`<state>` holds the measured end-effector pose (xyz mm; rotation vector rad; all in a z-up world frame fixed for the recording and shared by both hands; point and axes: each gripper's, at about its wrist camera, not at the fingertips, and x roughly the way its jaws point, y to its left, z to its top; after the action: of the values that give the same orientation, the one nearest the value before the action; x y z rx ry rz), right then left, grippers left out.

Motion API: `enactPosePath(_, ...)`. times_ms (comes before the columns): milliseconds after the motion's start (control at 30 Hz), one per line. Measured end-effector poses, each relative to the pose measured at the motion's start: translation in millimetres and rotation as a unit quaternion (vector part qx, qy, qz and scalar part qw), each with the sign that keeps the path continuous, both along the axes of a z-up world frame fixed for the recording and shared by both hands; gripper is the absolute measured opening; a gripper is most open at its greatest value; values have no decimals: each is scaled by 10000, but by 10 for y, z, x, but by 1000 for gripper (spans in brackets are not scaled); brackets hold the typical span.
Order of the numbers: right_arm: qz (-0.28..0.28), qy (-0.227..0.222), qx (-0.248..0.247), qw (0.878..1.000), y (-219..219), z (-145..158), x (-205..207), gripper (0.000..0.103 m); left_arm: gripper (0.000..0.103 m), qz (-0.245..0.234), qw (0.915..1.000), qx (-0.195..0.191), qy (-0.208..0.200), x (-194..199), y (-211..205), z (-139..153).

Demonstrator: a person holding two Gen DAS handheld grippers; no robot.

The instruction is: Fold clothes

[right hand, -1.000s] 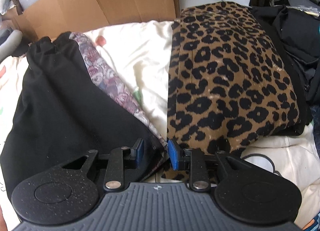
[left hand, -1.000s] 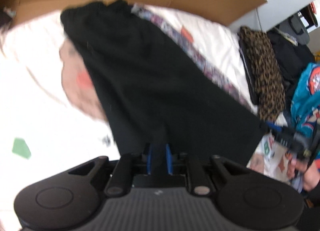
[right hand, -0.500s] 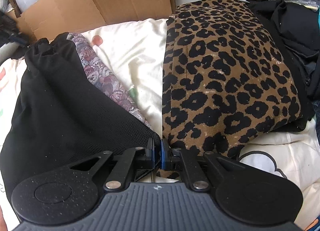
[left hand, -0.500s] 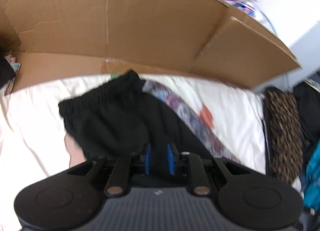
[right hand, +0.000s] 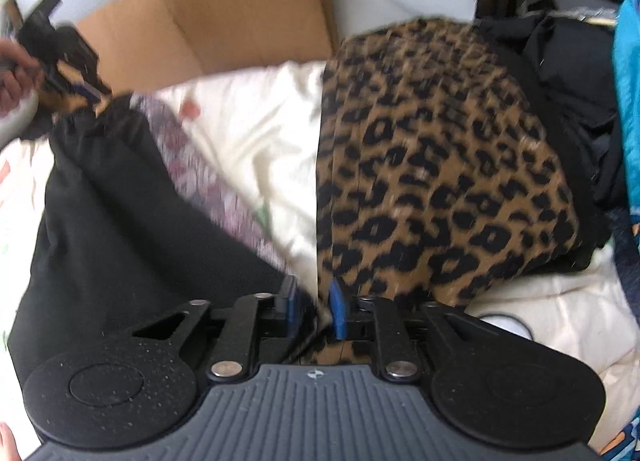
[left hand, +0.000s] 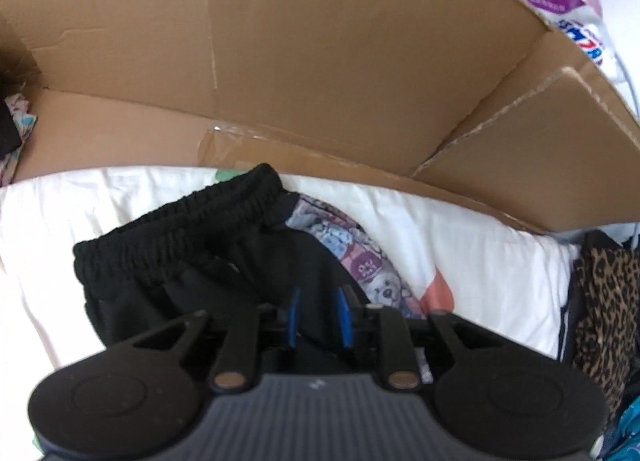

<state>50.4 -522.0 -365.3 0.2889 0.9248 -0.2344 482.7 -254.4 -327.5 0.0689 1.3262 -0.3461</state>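
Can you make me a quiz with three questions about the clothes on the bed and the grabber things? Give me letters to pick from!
1. Where does the brown-and-black leopard-print cloth lie?
A. On top of the black garment with a gathered elastic waistband
B. To the right of that garment, across a strip of white bedding
C. Inside a basket

2. What colour are the pads on the right gripper?
A. Blue
B. Red
C. Yellow

3. How do the right gripper's fingers stand?
A. Pressed tightly together
B. Out of sight
C. Apart, with a gap between them

Answers:
1. B, because white bedding shows between the two cloths in the right wrist view.
2. A, because both pads show blue against the black frame.
3. C, because a clear gap separates the two pads.
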Motion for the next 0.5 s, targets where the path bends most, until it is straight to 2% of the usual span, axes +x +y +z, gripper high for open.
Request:
enactPosePath(67, -38, -213, 22, 9998, -12, 68, 23, 22, 29, 79, 9999, 43, 60, -20, 3, -62)
enactPosePath(167, 15, -429, 84, 9990, 14, 105, 131, 22, 29, 258, 9994, 84, 194, -49, 42, -174)
enactPosePath(333, 437, -536, 269, 9972, 186, 78, 462, 22, 29, 556, 9975, 151, 416, -98, 108, -361)
enactPosePath(500, 770, -504, 397, 9950, 410, -74, 790, 22, 29, 854, 9941, 219, 638, -147, 174, -548)
